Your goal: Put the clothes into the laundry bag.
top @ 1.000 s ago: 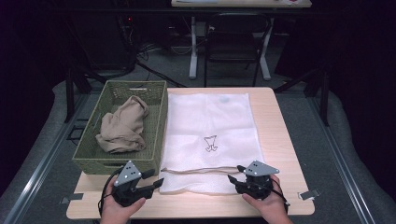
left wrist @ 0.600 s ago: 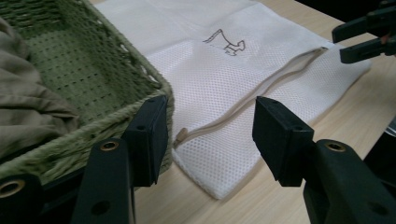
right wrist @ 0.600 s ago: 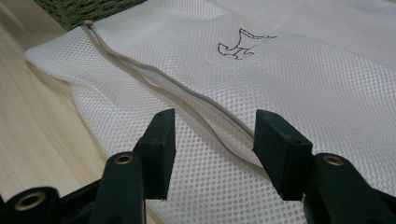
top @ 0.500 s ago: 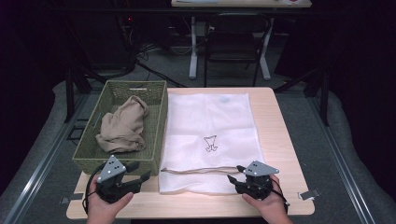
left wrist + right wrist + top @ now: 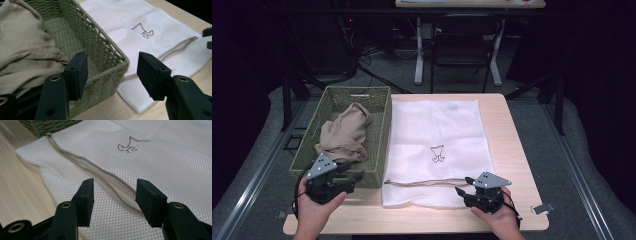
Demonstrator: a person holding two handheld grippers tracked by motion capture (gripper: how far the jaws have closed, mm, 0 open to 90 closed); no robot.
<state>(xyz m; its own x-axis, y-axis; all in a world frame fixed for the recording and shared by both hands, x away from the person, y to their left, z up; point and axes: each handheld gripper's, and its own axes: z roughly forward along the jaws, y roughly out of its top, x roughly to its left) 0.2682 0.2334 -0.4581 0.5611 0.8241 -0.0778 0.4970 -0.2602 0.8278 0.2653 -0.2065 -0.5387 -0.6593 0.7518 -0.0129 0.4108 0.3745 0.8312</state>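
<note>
A white mesh laundry bag (image 5: 437, 130) with a small dog logo lies flat on the wooden table (image 5: 512, 150); its drawstring (image 5: 427, 182) runs along the near end. Left of it stands a green woven basket (image 5: 384, 120) holding a beige garment (image 5: 344, 135). My left gripper (image 5: 356, 181) hovers at the basket's near right corner (image 5: 117, 65); its jaws have just been opening and nothing is between them. My right gripper (image 5: 462, 192) stands open just above the bag's near right part, the drawstring (image 5: 100, 176) running in front of its jaws (image 5: 113, 200).
The basket's near wall stands right in front of the left gripper (image 5: 112, 72). Bare table shows along the near edge and right of the bag. A small metal clip (image 5: 542, 208) sits at the table's right edge. A chair (image 5: 462, 35) and table legs stand beyond.
My left gripper has moved left, away from the bag's near left corner, and risen to the basket's near corner. Its jaws stand wider. The right gripper has stayed put.
</note>
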